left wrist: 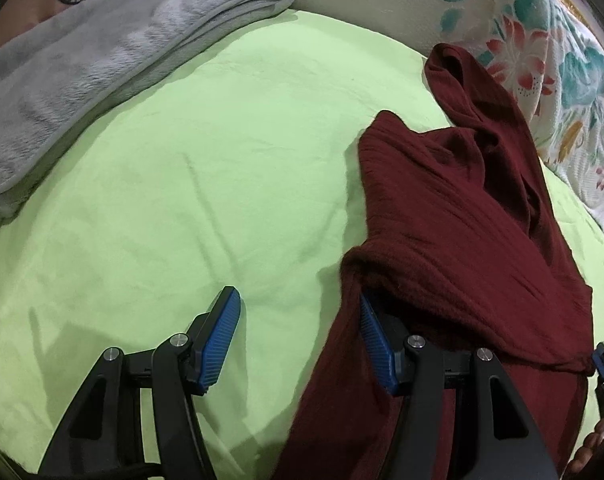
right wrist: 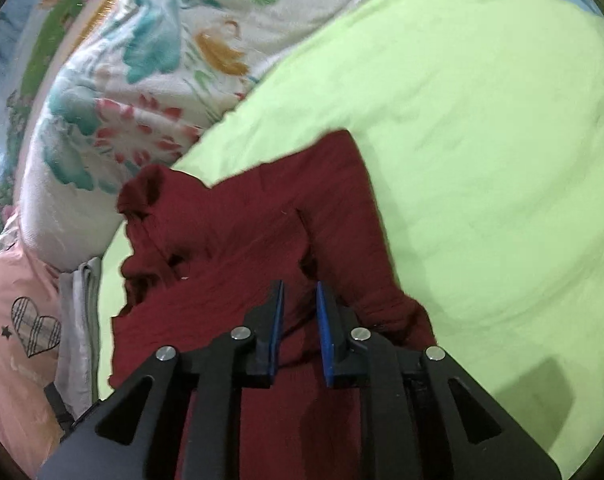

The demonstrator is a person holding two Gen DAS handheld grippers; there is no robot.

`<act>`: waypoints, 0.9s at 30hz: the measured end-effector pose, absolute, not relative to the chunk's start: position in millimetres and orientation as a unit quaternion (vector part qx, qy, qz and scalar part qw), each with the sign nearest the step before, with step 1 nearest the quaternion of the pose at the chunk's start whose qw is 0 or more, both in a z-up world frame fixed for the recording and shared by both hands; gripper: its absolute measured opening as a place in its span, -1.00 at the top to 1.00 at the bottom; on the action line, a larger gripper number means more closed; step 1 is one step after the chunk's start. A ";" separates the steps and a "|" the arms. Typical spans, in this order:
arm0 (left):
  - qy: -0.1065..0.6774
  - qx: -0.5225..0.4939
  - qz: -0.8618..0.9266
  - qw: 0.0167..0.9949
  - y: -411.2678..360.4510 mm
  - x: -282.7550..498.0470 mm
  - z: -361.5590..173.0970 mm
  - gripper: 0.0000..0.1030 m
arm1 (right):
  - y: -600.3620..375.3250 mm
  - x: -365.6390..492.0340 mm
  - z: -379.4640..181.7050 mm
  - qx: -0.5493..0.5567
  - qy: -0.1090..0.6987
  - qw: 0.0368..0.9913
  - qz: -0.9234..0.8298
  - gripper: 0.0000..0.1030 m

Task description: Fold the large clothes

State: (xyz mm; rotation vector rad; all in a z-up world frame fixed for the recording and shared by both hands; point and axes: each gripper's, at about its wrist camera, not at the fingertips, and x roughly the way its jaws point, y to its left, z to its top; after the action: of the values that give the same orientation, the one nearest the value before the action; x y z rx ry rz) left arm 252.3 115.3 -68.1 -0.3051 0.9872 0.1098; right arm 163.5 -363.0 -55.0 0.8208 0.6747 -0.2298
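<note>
A dark red knit garment [left wrist: 441,208] lies crumpled on the light green sheet [left wrist: 182,200], along its right side in the left wrist view. My left gripper [left wrist: 298,296] stands open; a fold of the garment drapes over its right finger [left wrist: 375,340] and hangs down beside it, while the left finger [left wrist: 220,336] is bare over the sheet. My right gripper [right wrist: 300,300] hovers over the garment [right wrist: 242,240] with a narrow gap between its blue pads; nothing is pinched between them. Its tip [left wrist: 599,358] also shows at the garment's hem.
A folded grey fleece blanket [left wrist: 82,72] lies at the back left of the sheet. A floral quilt [right wrist: 142,80] borders the garment's far side. A pink pillow with a plaid heart [right wrist: 18,340] and grey cloth [right wrist: 78,320] sit by it. Open green sheet [right wrist: 481,160] spreads right.
</note>
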 end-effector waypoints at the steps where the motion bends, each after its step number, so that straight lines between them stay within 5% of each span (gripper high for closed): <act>1: 0.473 -0.148 0.050 0.867 116.9 249.0 -65.8 -0.16 | -362.0 164.5 -51.1 0.386 0.320 0.859 -0.100 0.58; 10: 0.442 -0.150 -0.004 0.884 101.9 258.4 -19.7 -0.21 | -332.7 223.5 -30.7 0.327 0.348 0.879 -0.004 0.48; 13: 0.444 -0.144 -0.017 0.884 90.2 277.2 -12.1 -0.22 | -327.3 246.4 -24.6 0.305 0.354 0.884 0.011 0.23; 27: 0.471 -0.132 -0.067 0.870 48.8 465.0 -2.7 -0.28 | -306.2 405.6 2.0 0.187 0.372 0.906 0.074 -0.02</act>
State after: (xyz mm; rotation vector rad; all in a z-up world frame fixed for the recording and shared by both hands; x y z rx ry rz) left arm 465.0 48.8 -2.7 -0.2757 0.9842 -0.1399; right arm 405.6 -306.2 2.0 0.3871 0.7679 0.1521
